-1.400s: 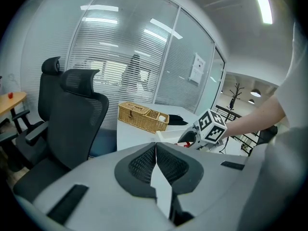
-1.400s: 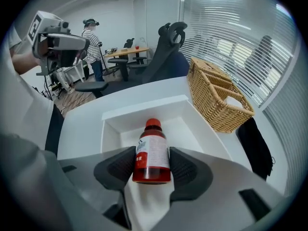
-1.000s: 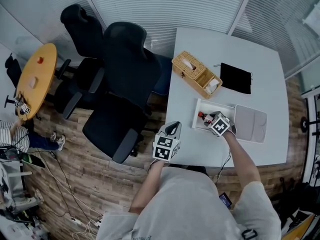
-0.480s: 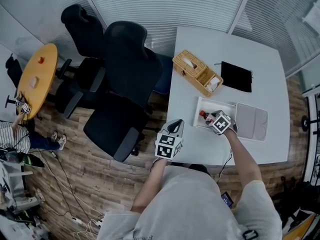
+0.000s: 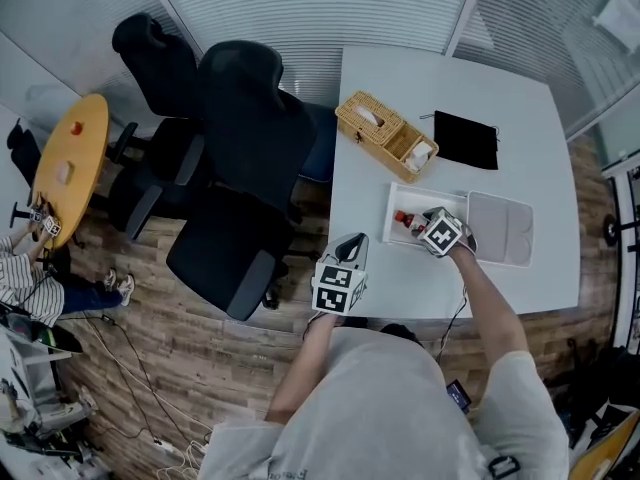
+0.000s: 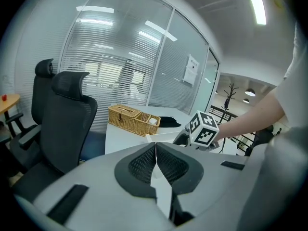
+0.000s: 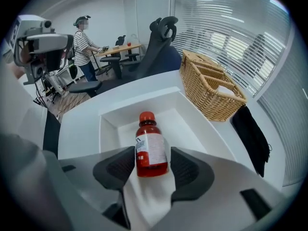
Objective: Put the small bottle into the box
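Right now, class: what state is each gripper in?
Left gripper: shut, empty.
Right gripper: open, jaws have just been opening; small bottle lies between them in the box.

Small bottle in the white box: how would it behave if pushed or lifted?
The small bottle appears to lie on its side in the box, so its round body would probably roll if pushed. It looks full of red liquid, so likely heavy for its size. Its smooth surface may be slippery.
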### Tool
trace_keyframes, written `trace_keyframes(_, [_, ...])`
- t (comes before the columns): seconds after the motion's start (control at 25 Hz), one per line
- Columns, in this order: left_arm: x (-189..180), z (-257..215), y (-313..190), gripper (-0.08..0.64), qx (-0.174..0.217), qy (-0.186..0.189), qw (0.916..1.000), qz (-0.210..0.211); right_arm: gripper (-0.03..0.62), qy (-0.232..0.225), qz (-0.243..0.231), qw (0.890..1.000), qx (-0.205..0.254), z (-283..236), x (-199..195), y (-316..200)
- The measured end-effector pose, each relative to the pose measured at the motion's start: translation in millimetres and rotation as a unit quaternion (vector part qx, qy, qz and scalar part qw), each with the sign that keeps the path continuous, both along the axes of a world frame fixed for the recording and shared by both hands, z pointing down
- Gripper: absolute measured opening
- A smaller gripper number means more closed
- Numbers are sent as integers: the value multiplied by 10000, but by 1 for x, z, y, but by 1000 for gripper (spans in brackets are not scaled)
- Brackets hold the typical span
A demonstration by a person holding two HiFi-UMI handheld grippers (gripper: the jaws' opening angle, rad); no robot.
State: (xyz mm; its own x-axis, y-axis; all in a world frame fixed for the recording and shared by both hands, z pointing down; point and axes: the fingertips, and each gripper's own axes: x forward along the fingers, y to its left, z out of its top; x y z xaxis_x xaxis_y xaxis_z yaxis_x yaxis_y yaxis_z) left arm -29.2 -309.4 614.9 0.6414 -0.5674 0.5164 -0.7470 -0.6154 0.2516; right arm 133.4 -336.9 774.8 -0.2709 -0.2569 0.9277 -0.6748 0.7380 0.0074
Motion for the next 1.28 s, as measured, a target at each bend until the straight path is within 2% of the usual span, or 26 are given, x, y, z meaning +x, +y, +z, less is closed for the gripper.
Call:
trace_keyframes(0.36, [21, -5, 18, 29, -64, 84, 9999, 59, 236, -369, 457, 9979, 287, -39, 14, 18])
trace_keyframes(0.56, [28, -11, 34, 29, -138, 187, 9997, -98, 236, -785, 917, 9903, 694, -76, 22, 39])
trace_keyframes(0.72, [30, -12, 50, 29, -182, 175, 9995, -204, 234, -1340, 1367, 9755, 1088, -106, 24, 66])
trace_keyframes(0.88, [38, -14, 77, 29, -249, 218, 9992, -223, 233, -1898, 1873, 9533, 1419, -134, 26, 102])
trace_keyframes(1.04, [45, -18, 99, 29, -262, 265, 9991, -188, 232, -2233, 2189, 9338, 1740, -154, 25, 132])
trace_keyframes(1.28, [44, -23, 131, 29, -258, 289, 9990, -217, 227, -2285, 2260, 9246, 2043, -163, 11, 174])
